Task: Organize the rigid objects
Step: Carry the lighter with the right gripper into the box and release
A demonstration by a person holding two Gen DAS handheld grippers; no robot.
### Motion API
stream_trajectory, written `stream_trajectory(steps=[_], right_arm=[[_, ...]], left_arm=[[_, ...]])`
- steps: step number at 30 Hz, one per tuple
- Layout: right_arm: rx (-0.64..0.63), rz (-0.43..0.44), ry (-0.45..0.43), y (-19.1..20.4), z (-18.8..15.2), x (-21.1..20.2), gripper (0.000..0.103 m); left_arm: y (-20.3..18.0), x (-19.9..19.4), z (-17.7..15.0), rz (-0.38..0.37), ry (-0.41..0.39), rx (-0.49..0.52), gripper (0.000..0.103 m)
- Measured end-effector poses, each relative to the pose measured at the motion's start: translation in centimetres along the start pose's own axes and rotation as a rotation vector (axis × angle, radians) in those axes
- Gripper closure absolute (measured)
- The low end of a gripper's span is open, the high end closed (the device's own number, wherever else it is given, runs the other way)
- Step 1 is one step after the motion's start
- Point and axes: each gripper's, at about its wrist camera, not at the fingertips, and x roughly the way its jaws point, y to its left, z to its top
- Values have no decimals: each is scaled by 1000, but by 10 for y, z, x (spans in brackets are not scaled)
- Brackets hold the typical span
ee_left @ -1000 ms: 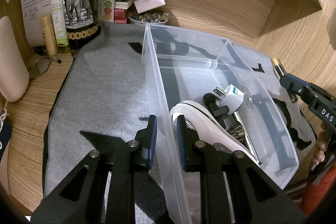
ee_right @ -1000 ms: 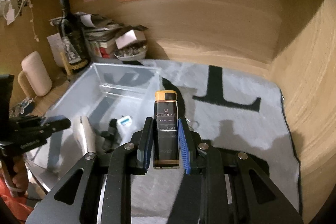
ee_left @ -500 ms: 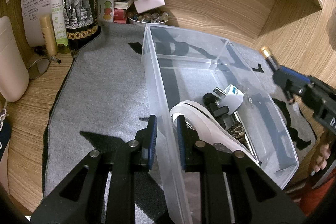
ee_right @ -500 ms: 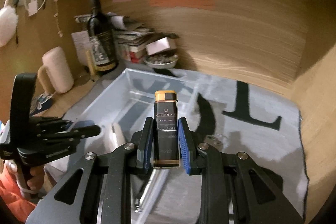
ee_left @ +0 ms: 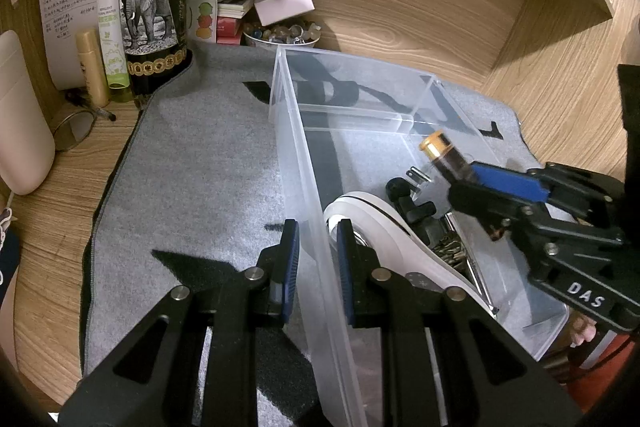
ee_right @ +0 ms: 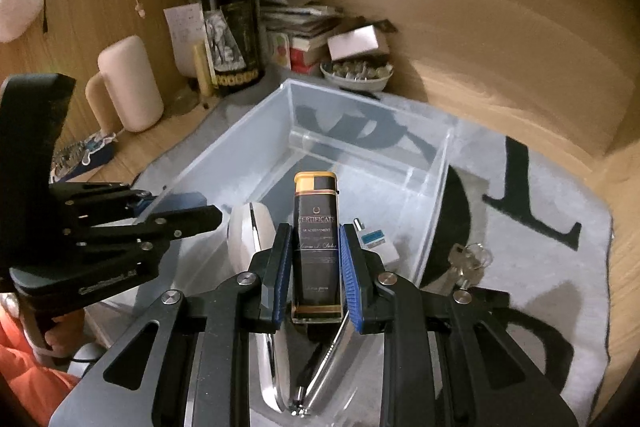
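Moved over the bin (ee_left: pixel 298 163), right gripper (ee_right: pixel 316 259) clamps one black, gold-capped lighter (ee_right: pixel 316 243); left gripper (ee_left: pixel 316 259) pinches the bin's wall.

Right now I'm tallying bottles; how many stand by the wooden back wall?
3: a dark glass wine bottle, a pale green spray bottle beside it, a small yellow bottle further out. Others may be hidden.

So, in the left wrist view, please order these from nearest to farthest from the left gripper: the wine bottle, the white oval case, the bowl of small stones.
From the left gripper:
1. White oval case, just right of the fingertips, inside the clear bin.
2. Wine bottle, far left, off the mat's corner.
3. Bowl of small stones, behind the bin; almost level with the bottle.
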Motion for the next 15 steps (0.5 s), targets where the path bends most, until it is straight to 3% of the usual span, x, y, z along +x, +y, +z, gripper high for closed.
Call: stream_trajectory(steps=[15], right_arm=[[10, 23, 34, 0, 2, 9, 81]], left_arm=[[0, 0, 0, 2, 0, 1, 85]])
